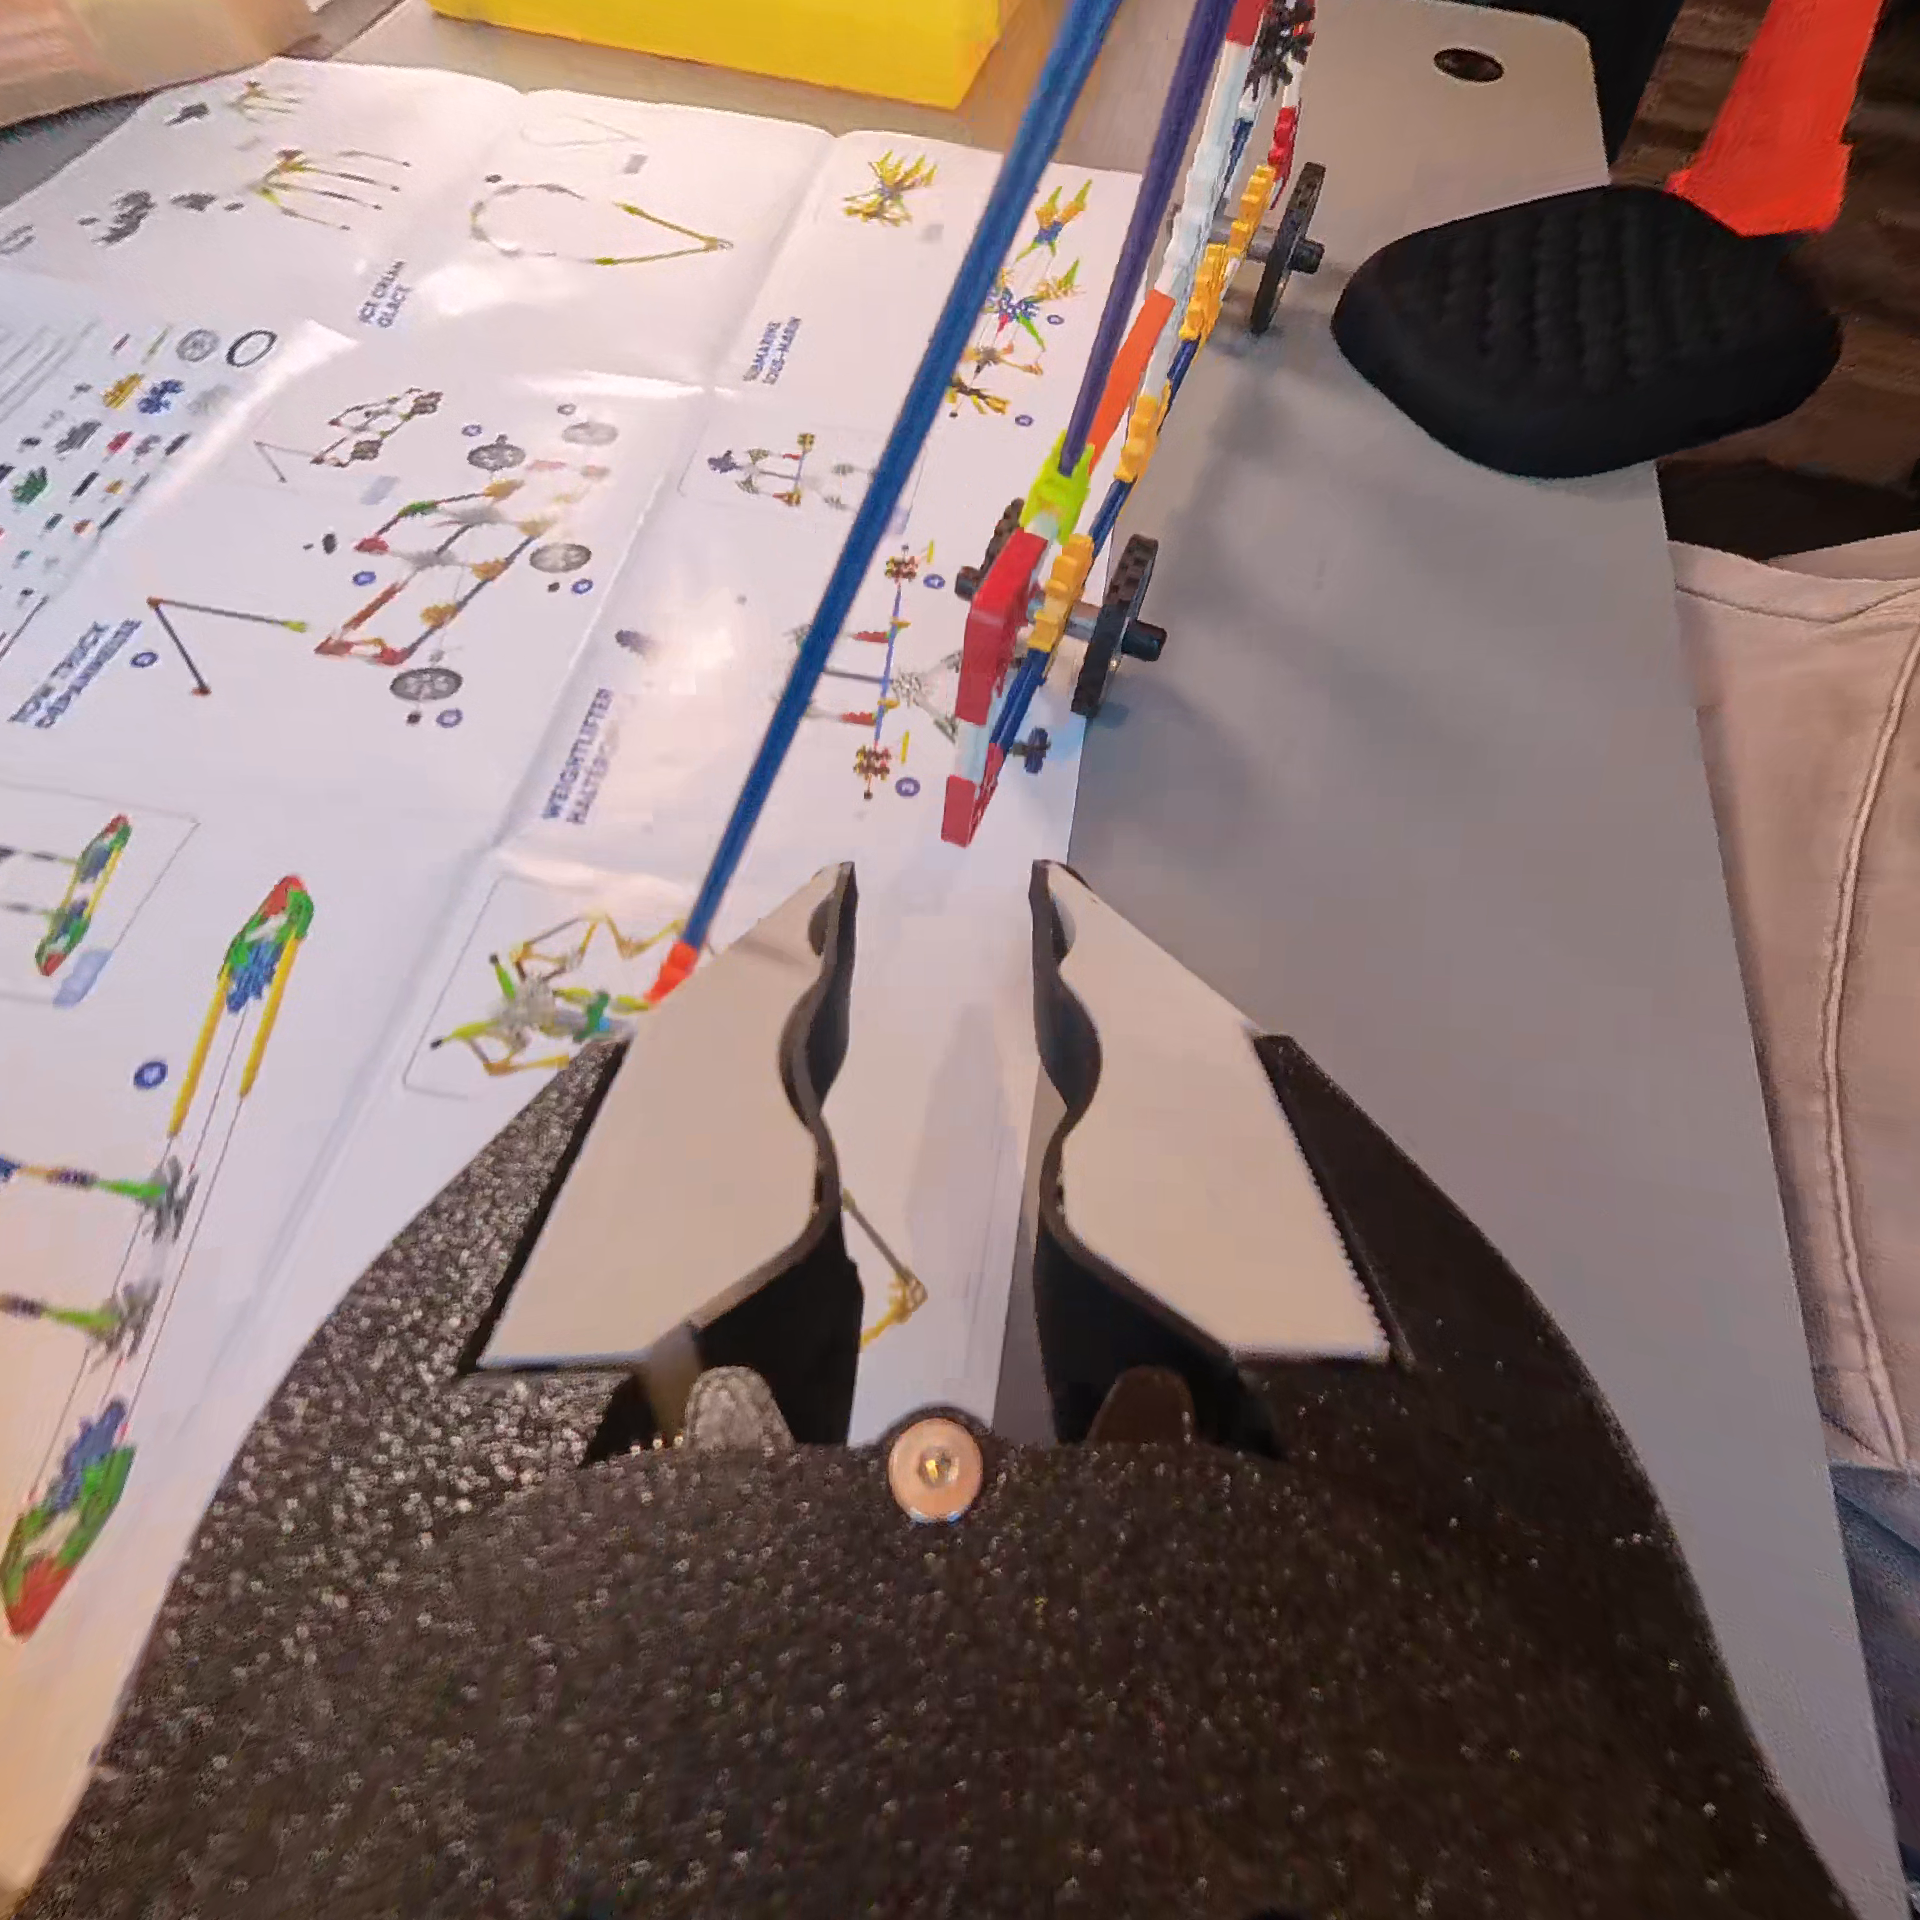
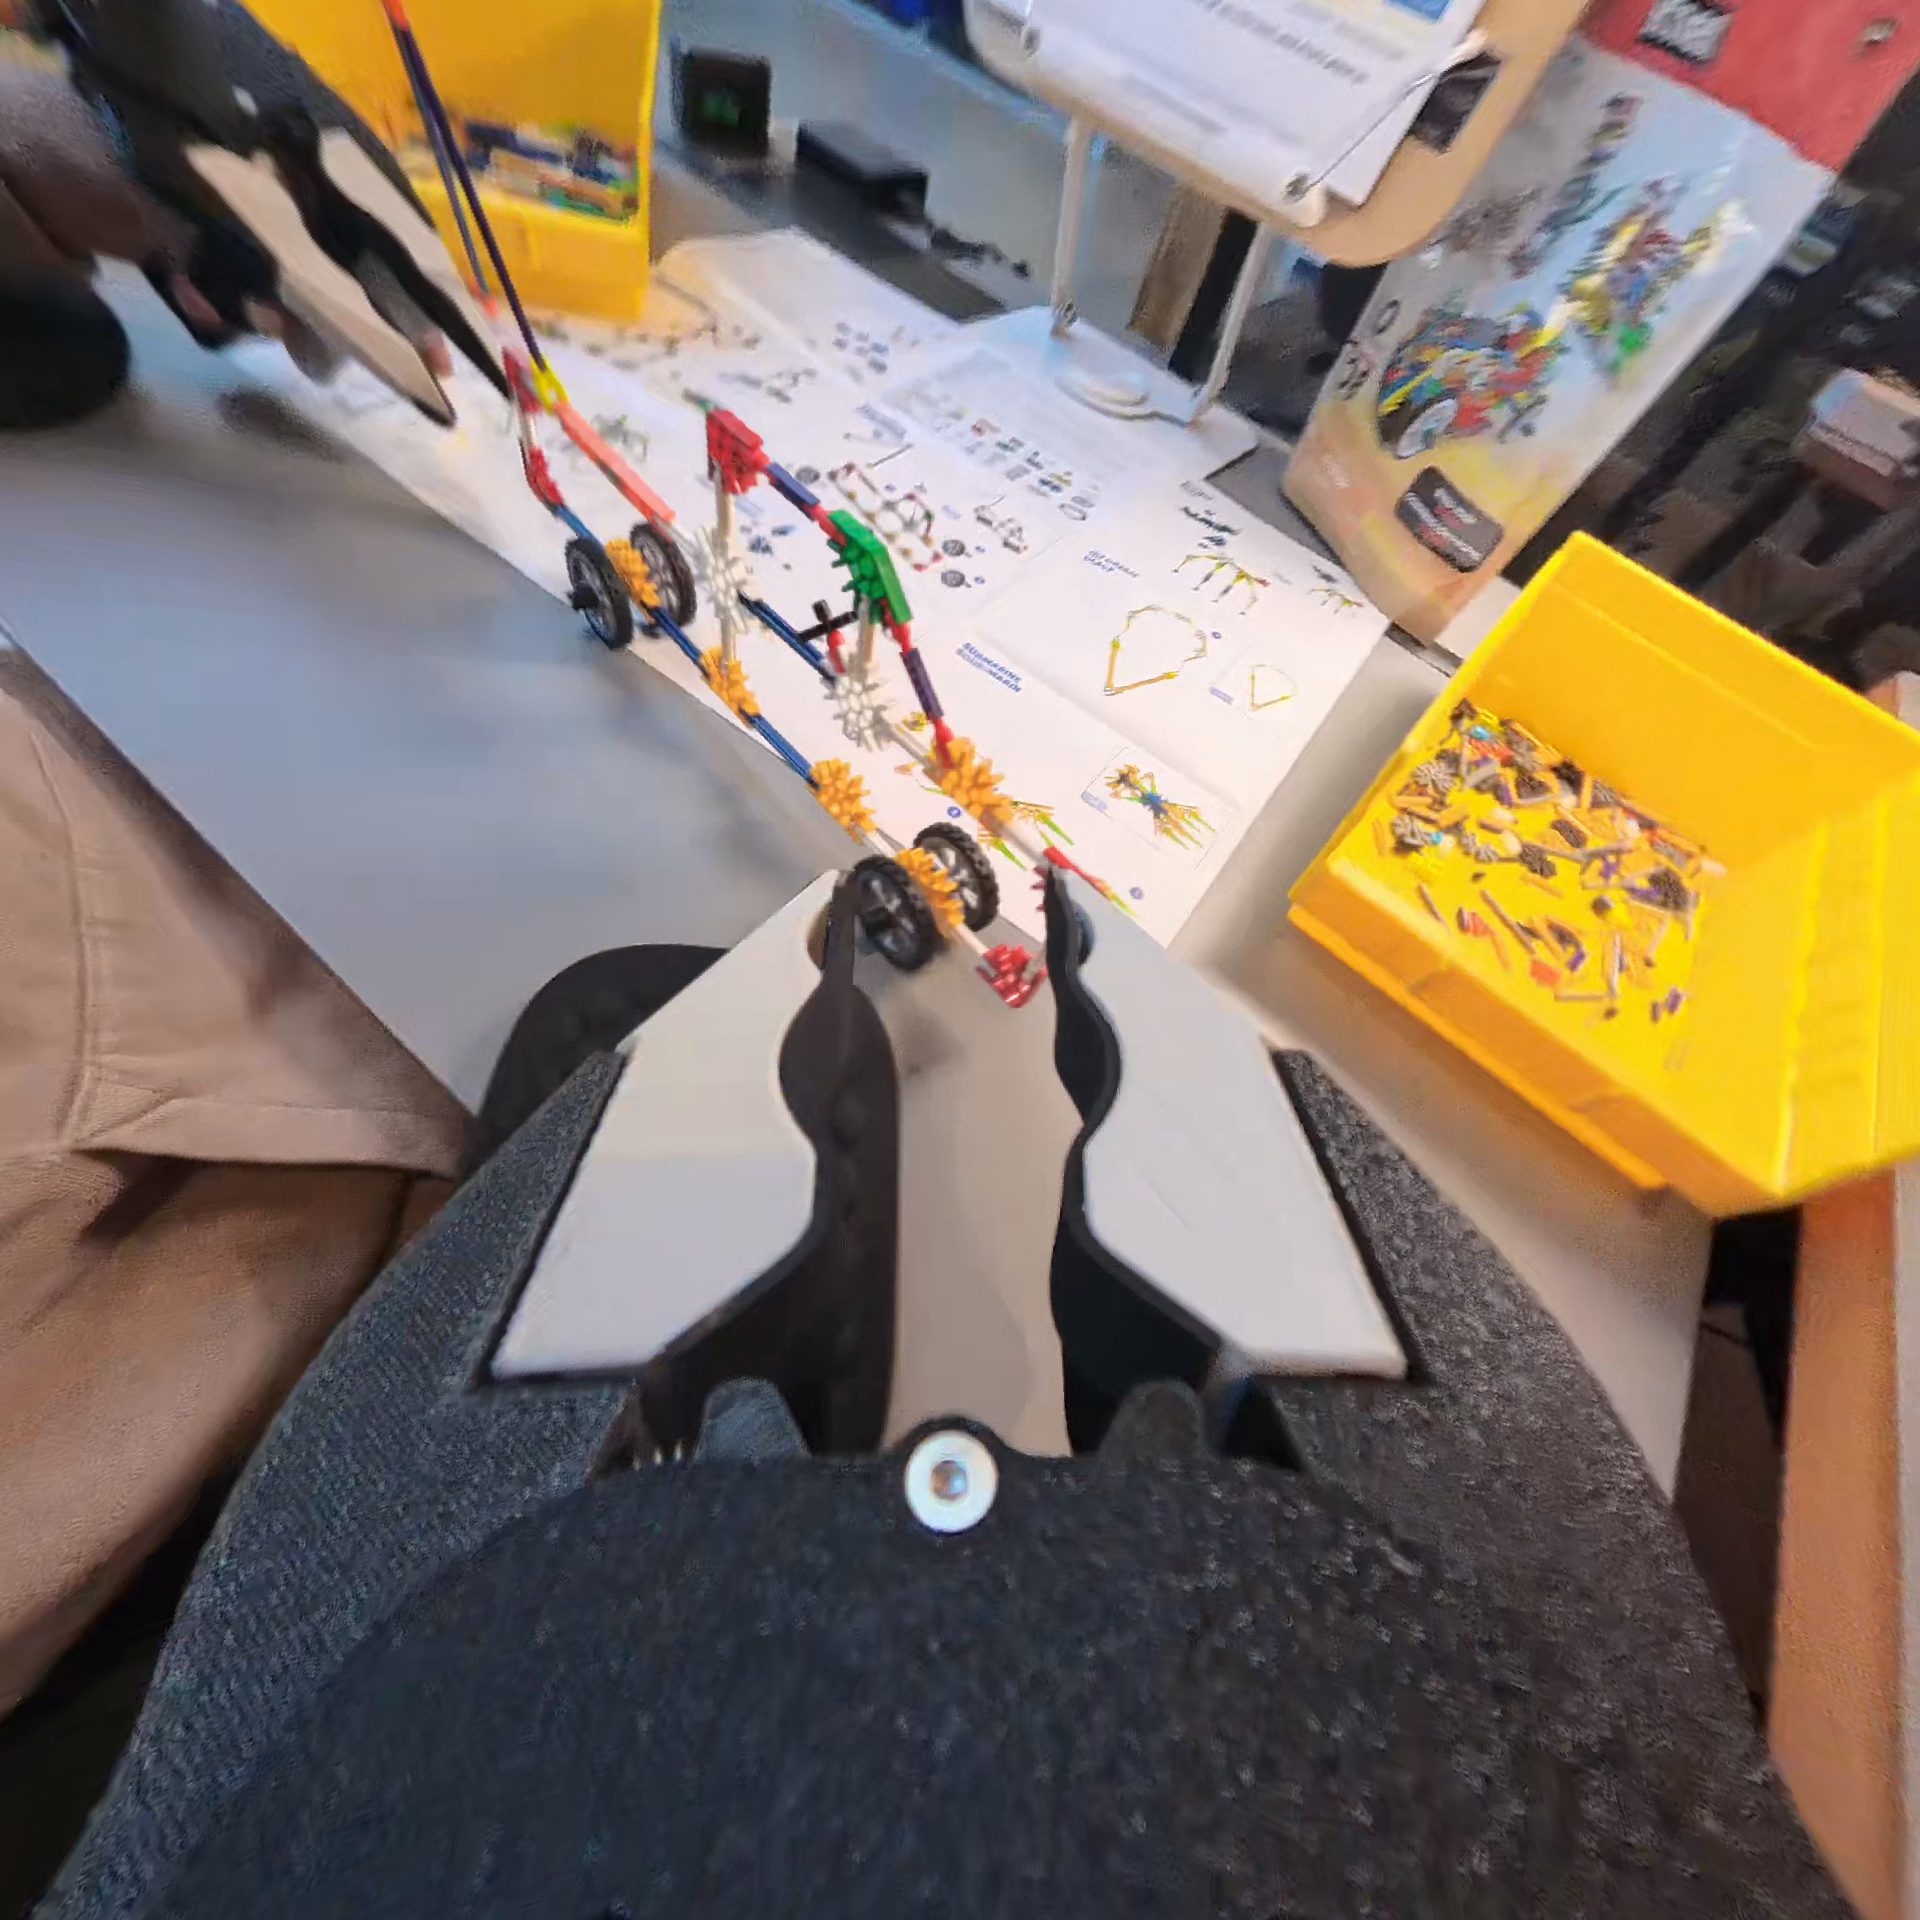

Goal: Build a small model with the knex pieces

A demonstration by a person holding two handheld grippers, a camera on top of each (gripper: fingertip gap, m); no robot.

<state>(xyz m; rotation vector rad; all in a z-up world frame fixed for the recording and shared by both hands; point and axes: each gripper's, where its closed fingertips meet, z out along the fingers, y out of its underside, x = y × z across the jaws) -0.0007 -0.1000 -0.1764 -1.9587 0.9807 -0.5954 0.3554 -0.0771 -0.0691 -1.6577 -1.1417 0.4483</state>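
Observation:
A colourful rod-and-connector toy vehicle (image 2: pixel 790 623) with black wheels stands on the grey table (image 2: pixel 312 675), along the edge of a white instruction sheet (image 2: pixel 1101 634). My right gripper (image 2: pixel 948 896) is open, and its fingertips flank the vehicle's near wheel pair (image 2: pixel 920 904). The left fingertip overlaps a wheel. My left gripper (image 1: pixel 945 883) is open and empty above the sheet's edge (image 1: pixel 416 727), short of the vehicle's other end (image 1: pixel 1039 623). A long blue rod with an orange tip (image 1: pixel 831 582) slants down beside its left finger. The left gripper also shows in the right wrist view (image 2: pixel 343 281).
A yellow bin (image 2: pixel 1507 1049) of several small loose pieces sits at the right. A printed toy box (image 2: pixel 1507 364) and a white stand (image 2: pixel 1101 353) are behind the sheet. Another yellow bin (image 1: pixel 727 42) is at the far end. A black chair armrest (image 1: pixel 1579 322) and a person's beige-clad legs (image 2: pixel 156 1039) border the table. Spacing between my two grippers at the tips: around 40 centimeters.

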